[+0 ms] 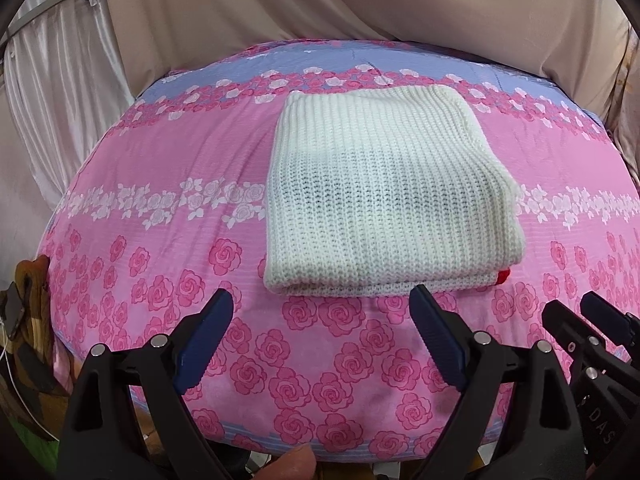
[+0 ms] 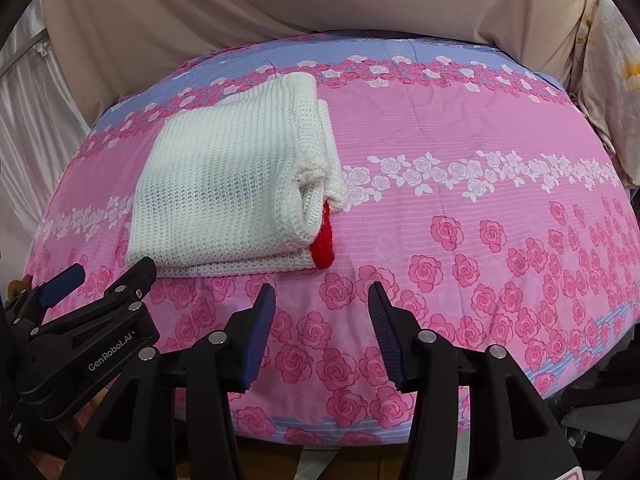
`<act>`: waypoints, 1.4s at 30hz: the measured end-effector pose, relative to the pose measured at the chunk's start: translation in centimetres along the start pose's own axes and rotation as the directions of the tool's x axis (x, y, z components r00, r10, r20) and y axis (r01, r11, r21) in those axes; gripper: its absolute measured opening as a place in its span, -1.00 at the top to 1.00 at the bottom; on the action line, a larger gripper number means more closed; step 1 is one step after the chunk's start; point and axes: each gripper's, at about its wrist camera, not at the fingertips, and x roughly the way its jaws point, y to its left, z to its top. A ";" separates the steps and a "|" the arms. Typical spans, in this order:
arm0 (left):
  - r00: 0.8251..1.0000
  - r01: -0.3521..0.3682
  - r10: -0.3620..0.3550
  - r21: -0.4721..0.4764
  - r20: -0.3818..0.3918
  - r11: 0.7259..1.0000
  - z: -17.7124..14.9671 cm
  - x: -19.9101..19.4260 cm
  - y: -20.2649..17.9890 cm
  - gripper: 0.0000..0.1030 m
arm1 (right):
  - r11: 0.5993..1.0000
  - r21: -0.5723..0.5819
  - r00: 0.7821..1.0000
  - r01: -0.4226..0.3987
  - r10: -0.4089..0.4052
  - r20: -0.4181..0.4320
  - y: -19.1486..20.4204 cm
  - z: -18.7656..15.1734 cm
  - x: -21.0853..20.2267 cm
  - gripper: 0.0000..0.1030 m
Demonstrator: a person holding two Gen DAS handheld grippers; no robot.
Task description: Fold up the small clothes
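A white knitted garment (image 1: 384,188) lies folded into a thick rectangle on the pink rose-patterned cover (image 1: 160,220). A red part (image 2: 325,246) sticks out at its near right corner. The garment also shows in the right wrist view (image 2: 224,188), at centre left. My left gripper (image 1: 322,300) is open and empty, just short of the garment's near edge. My right gripper (image 2: 322,292) is open and empty, near and to the right of the red corner. The right gripper shows at the lower right of the left wrist view (image 1: 580,316), and the left gripper at the lower left of the right wrist view (image 2: 104,276).
The pink cover (image 2: 480,200) spreads wide to the right of the garment. Beige draped cloth (image 1: 320,0) hangs behind the surface, with white curtain (image 1: 52,80) at the left. A brown object (image 1: 28,292) sits at the left edge, below the surface.
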 end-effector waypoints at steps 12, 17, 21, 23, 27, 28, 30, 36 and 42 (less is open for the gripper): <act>1.000 -0.004 0.004 0.000 -0.015 1.000 -0.5 0.0 0.1 -0.69 | 1.000 -0.017 1.000 0.007 -0.007 -0.006 0.9 -0.5 -0.1 0.07; 1.000 -0.004 0.004 0.002 -0.019 1.000 -0.6 0.0 0.1 -0.69 | 1.000 -0.021 1.000 0.008 -0.008 -0.015 1.0 -0.6 0.1 0.07; 1.000 -0.004 0.004 0.008 -0.024 1.000 -0.7 0.1 -0.1 -0.69 | 1.000 -0.021 1.000 0.008 -0.008 -0.017 1.0 -0.6 0.2 0.07; 1.000 -0.002 0.002 0.011 -0.025 1.000 -0.7 0.2 -0.2 -0.69 | 1.000 -0.020 1.000 0.008 -0.009 -0.015 1.1 -0.6 0.1 0.07; 1.000 -0.001 0.001 0.018 -0.027 1.000 -0.7 0.3 -0.3 -0.69 | 1.000 -0.027 1.000 0.007 -0.008 -0.021 1.1 -0.7 0.3 0.07; 1.000 0.000 0.000 0.019 -0.028 1.000 -0.7 0.3 -0.4 -0.69 | 1.000 -0.030 1.000 0.007 -0.008 -0.023 1.2 -0.7 0.4 0.07; 1.000 0.000 0.000 0.020 -0.029 1.000 -0.7 0.3 -0.4 -0.69 | 0.999 -0.034 1.000 0.008 -0.009 -0.027 1.2 -0.7 0.5 0.07; 0.999 0.002 -0.001 0.023 -0.032 1.000 -0.7 0.4 -0.8 -0.69 | 0.999 -0.034 1.000 0.012 -0.013 -0.027 1.5 -0.8 0.5 0.07; 0.999 0.003 -0.003 0.023 -0.034 1.000 -0.7 0.5 -0.7 -0.69 | 0.999 -0.034 1.000 0.014 -0.015 -0.027 1.4 -0.8 0.6 0.07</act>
